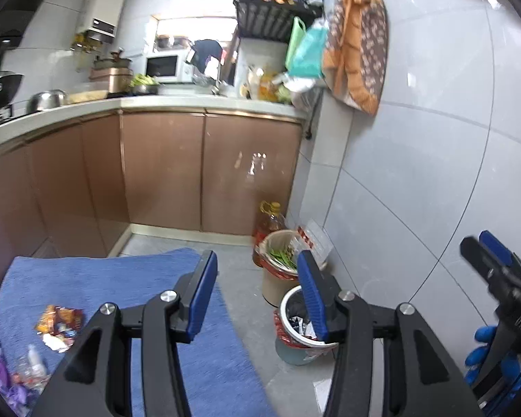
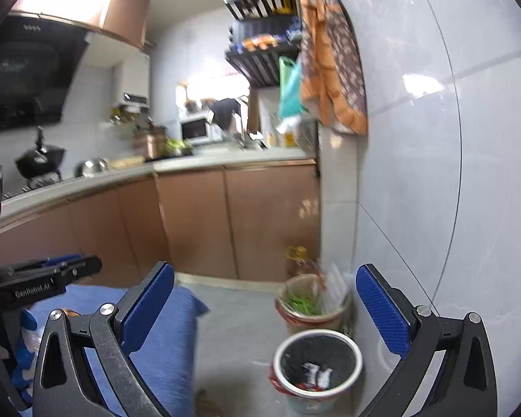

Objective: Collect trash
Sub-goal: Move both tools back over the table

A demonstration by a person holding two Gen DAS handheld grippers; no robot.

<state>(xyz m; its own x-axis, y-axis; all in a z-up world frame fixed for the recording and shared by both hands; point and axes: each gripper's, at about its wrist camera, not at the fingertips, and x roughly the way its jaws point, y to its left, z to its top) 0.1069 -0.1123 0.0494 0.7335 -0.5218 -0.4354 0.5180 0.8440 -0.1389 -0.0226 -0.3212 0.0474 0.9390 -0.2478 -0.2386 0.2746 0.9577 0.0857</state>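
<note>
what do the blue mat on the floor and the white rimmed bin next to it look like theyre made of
The blue mat looks like soft woven or terry fabric: matte, fuzzy texture, with a rumpled far edge. The white rimmed bin seems to be smooth plastic, judging by its even, slightly glossy rim; a dark liner bag, probably thin plastic film, lines the inside. Both guesses rest on looks alone.

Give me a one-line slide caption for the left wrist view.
Open left tongs above blue mat, wrappers left, black-lined white-rimmed bin right.
</note>
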